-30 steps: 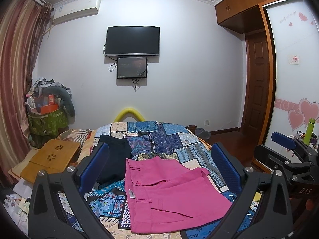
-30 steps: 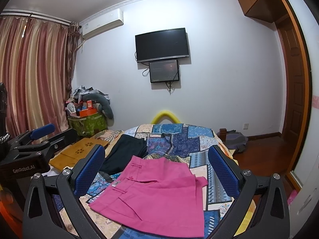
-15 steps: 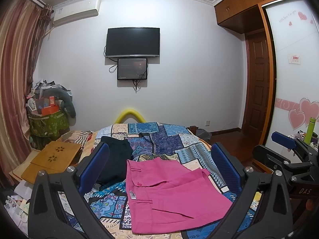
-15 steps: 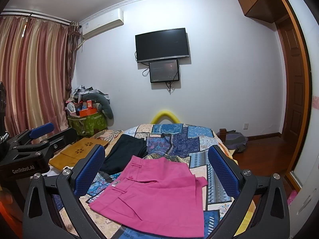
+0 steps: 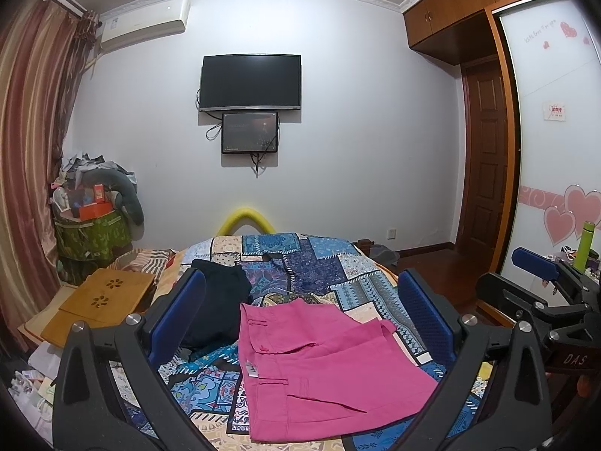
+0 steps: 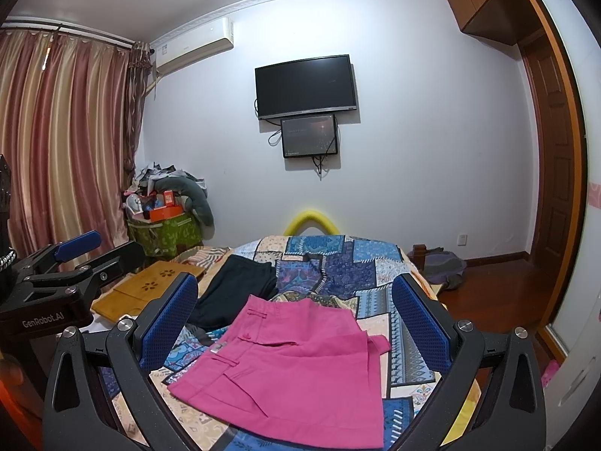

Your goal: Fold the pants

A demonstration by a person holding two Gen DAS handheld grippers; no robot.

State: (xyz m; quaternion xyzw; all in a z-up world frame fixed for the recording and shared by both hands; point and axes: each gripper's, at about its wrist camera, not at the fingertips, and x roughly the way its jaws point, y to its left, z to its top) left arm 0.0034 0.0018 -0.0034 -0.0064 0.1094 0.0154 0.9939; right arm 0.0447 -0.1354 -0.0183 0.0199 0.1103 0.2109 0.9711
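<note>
— Pink cotton pants (image 5: 323,368) lie flat on the patchwork quilt (image 5: 360,282), folded over once by the look of it. Where are your grippers?

— Above the near edge; my left gripper (image 5: 300,319) and right gripper (image 6: 295,323) both gape wide, gripping nothing.

— Which step is this?

— Between folds, I judge. Next I must come down on two corners of the hem side, pinch only the pink layers, and carry them toward the waistband.

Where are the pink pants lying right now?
In both wrist views the pink pants lie folded on the patchwork bedspread, near its front edge, just right of the dark garment.
</note>
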